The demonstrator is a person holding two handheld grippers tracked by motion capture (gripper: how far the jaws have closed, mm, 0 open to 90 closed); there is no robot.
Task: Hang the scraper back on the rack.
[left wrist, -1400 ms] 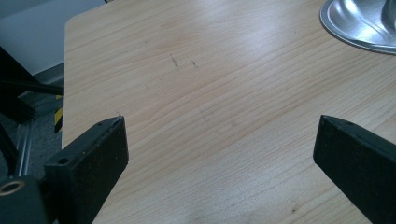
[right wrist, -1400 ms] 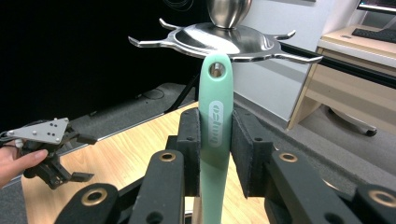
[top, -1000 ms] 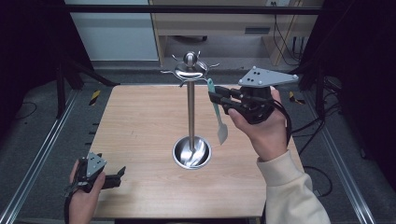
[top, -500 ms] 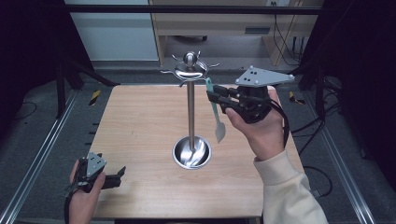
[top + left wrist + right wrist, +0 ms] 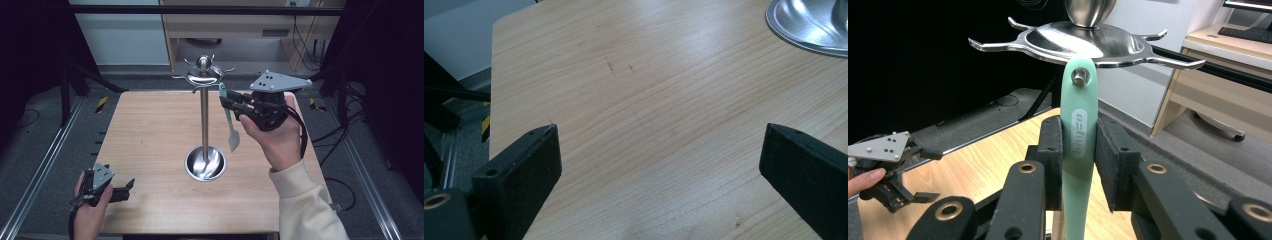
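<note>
A steel rack point(image 5: 204, 120) stands mid-table, with a round base and a top disc ringed by hooks point(image 5: 1083, 42). My right gripper point(image 5: 231, 102) is shut on the mint-green handle of a utensil point(image 5: 1079, 145), which hangs down with its pale blade point(image 5: 233, 139) beside the pole. In the right gripper view a hook tip pokes through the hole at the top of the handle. My left gripper point(image 5: 127, 189) rests low at the table's near left corner, open, with bare wood between its fingers point(image 5: 519, 170).
The rack's dish-shaped base point(image 5: 811, 25) lies ahead and to the right of the left gripper. A wooden desk point(image 5: 235, 25) stands behind the table. Metal rails point(image 5: 40, 170) run along both sides of the table.
The right gripper has carried the utensil up and leftward to the rack's top hooks. The left gripper has stayed put.
</note>
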